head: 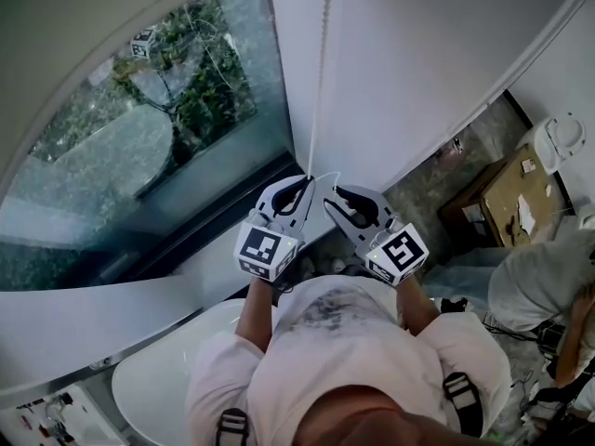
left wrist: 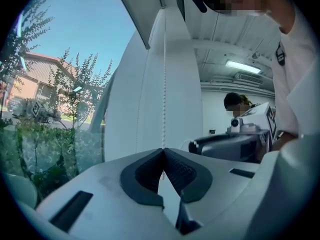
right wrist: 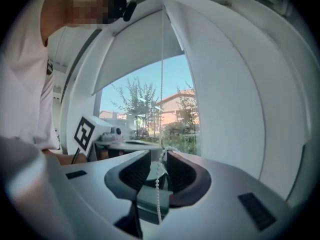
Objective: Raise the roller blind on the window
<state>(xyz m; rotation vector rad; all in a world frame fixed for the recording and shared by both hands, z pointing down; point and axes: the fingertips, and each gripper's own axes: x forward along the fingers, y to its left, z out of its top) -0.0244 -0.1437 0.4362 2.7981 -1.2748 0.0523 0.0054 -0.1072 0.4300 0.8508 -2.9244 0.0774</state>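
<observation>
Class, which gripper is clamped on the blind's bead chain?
The left gripper: its jaws pinch the bead chain. The right gripper has jaws apart, the chain loose between them.

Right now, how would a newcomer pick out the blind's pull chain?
Find the large window, then the white wall at its right edge. There the bead chain hangs straight down into the left gripper. It is the only thin, beaded line among flat white surfaces.
</observation>
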